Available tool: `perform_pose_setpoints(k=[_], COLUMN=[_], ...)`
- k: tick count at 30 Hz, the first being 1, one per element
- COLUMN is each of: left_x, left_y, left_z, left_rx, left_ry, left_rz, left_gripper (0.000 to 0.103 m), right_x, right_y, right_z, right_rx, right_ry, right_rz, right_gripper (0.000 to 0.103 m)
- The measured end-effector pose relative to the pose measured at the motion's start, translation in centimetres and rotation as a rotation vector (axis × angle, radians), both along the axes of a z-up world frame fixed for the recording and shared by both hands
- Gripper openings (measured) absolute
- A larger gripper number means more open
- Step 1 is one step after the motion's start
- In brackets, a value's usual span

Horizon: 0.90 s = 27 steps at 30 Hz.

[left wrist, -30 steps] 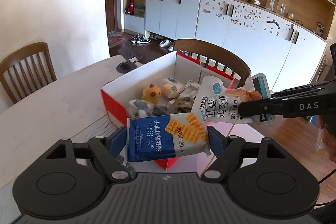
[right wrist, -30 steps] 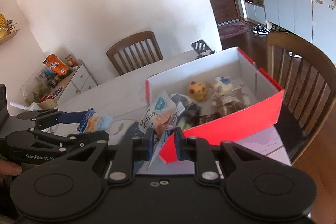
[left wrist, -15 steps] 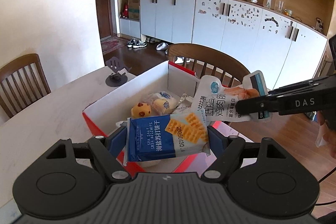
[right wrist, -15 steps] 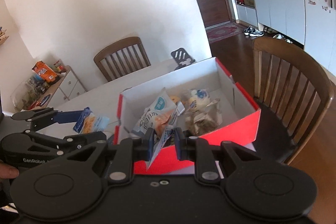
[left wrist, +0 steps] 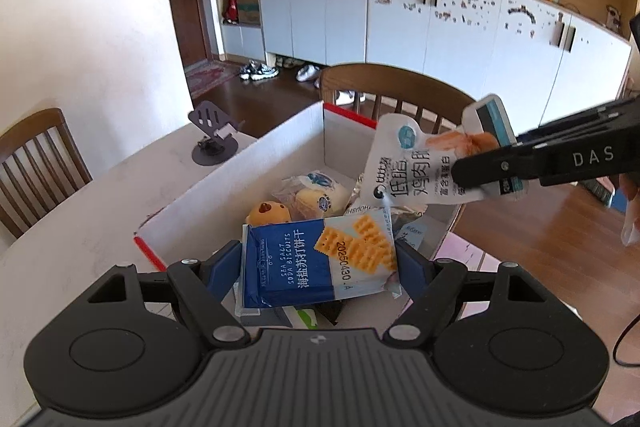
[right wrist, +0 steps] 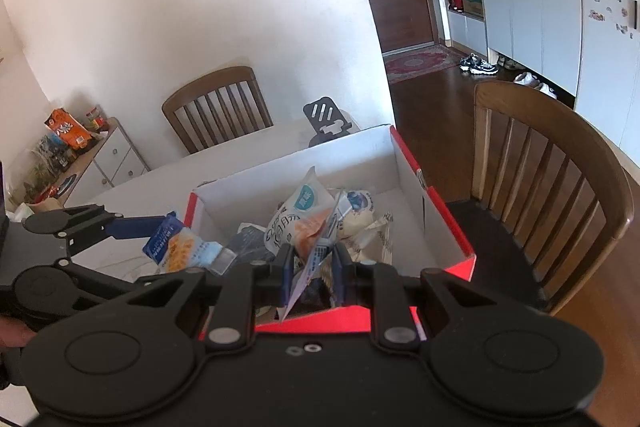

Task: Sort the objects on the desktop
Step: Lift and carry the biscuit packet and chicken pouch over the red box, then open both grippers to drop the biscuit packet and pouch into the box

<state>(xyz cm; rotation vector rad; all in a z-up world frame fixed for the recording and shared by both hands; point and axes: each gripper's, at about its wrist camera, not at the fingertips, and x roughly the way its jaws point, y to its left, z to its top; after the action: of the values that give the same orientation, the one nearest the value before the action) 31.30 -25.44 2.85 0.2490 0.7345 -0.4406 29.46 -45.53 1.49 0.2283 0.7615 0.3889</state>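
Biscuit pack: the blue sea salt soda biscuit pack [left wrist: 320,261] is squeezed flat between the two pads of the left gripper [left wrist: 320,263], which stands wide because the pack is wide. It hangs over the near part of the red and white box [left wrist: 248,183].
Chicken pouch: the white chicken snack pouch [left wrist: 416,171] is pinched by its edge in the right gripper [right wrist: 311,259], whose pads are almost closed. It hangs over the middle of the box.
What changed: a second ago both packs were near the front wall of the box; now both have moved in over it and a little lower. The box looks bigger and closer in both views.
What it means: I think both packs are about ready to be let go into the box.
In the box: a small yellow plush toy [left wrist: 267,213], wrapped buns [left wrist: 316,193] and more wrappers lie on the bottom already.
Edges: the red rim at the near corner [right wrist: 464,259] is just beside the right gripper.
Open room: the far side of the box floor is bare. The phone stand [left wrist: 214,139] sits well apart on the desk [left wrist: 80,227]. A wooden chair [right wrist: 560,195] stands near the box's right side.
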Motion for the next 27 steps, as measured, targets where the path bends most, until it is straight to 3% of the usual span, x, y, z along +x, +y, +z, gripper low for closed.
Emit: perform_pose_setpoints(k=[16, 27], left_x=[4.2, 5.4], left_y=[-1.4, -1.2], left_z=[-4.2, -5.6], left_rx=[0.102, 0.107], left_ry=[0.125, 0.195], left_rz=[-0.013, 0.009], left_gripper=[0.08, 0.08], right_x=[4.5, 5.8], right_y=[2.4, 5.0], right_z=[-3.1, -5.5], right_rx=[-0.103, -0.218], right_ry=[0.047, 0.047], right_rz=[0.071, 0.126], right_gripper=[0.019, 0.019])
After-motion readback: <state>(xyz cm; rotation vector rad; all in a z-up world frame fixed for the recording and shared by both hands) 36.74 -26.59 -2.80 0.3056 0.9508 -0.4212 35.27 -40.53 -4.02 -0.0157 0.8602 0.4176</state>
